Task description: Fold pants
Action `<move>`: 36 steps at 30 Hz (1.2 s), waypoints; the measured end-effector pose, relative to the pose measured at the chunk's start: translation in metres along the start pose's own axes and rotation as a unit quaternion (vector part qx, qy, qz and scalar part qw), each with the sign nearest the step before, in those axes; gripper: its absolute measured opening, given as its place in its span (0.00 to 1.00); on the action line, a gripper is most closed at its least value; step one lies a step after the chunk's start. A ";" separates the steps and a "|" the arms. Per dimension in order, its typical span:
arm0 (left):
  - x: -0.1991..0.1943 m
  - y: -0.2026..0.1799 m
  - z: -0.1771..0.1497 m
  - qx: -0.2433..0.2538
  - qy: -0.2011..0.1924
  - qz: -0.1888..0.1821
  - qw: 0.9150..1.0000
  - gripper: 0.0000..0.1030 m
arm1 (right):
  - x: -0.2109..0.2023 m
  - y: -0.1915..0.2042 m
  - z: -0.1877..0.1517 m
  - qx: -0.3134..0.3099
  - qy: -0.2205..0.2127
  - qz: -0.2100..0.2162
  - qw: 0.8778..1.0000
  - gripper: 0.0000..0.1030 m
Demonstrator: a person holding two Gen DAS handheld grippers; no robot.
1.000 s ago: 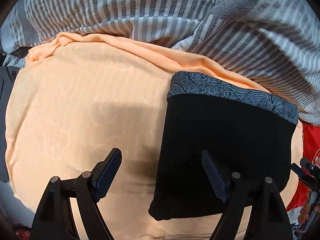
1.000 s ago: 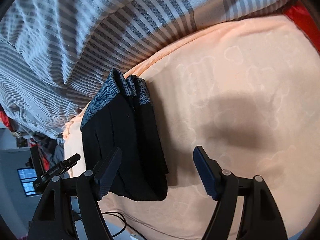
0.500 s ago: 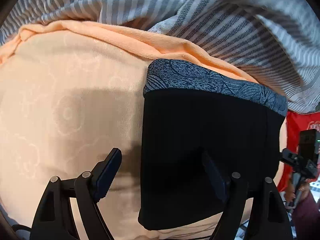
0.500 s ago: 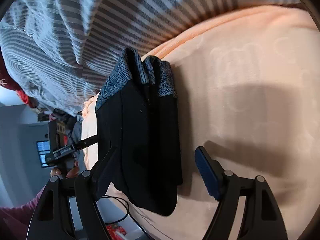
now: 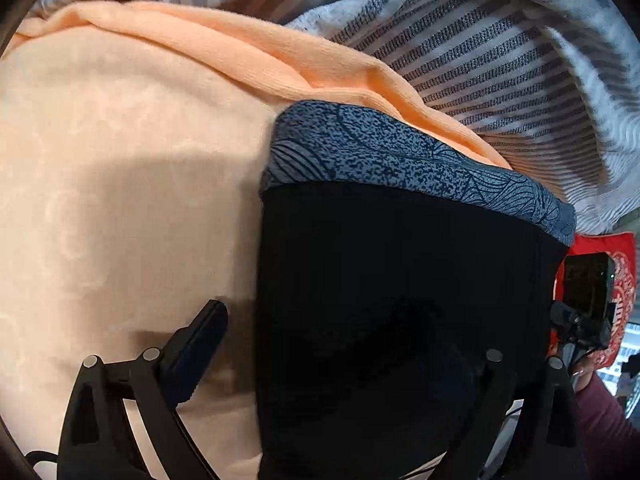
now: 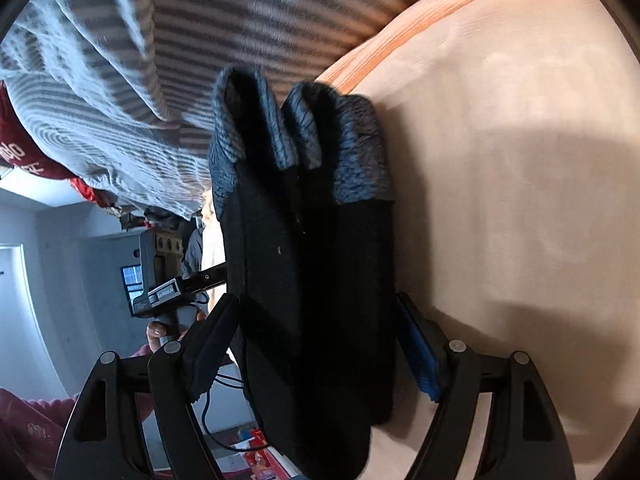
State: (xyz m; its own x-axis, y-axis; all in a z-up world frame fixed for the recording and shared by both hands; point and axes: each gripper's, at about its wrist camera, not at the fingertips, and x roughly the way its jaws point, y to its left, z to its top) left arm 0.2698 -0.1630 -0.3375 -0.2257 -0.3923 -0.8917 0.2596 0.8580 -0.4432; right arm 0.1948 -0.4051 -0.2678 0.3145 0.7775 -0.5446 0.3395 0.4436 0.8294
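The left tool, its jaws just widened, gapes over the near left edge of the folded black pants, gripping nothing; these lie on the peach sheet beside a striped blanket. The right tool straddles the stacked pants edge-on, jaws wide, whether pressing unclear.

I can read almost nothing here. A small white label on the black handheld device carries print too small to make out, and the white characters on the red cloth and red patterned cushion stay illegible.
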 end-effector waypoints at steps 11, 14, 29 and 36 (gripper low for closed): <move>-0.019 -0.027 -0.018 0.016 -0.042 0.017 0.999 0.62 | -0.006 0.010 -0.001 0.026 -0.007 -0.025 0.999 0.52; -0.033 -0.034 -0.024 0.014 -0.053 0.026 0.998 0.57 | -0.011 0.018 -0.003 0.028 -0.010 -0.018 0.999 0.50; -0.069 -0.090 -0.116 0.029 -0.041 0.047 0.998 0.56 | -0.071 0.044 -0.091 0.016 -0.002 -0.006 1.000 0.50; -0.033 -0.080 -0.139 0.042 -0.049 0.085 0.994 0.56 | -0.058 0.017 -0.127 0.040 -0.026 -0.054 0.997 0.50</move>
State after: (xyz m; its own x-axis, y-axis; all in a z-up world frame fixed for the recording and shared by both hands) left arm 0.1258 -0.1721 -0.2596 -0.0797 -0.2777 -0.9574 0.3654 0.8854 -0.2872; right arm 0.0695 -0.3858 -0.2059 0.3169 0.7018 -0.6380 0.4429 0.4853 0.7539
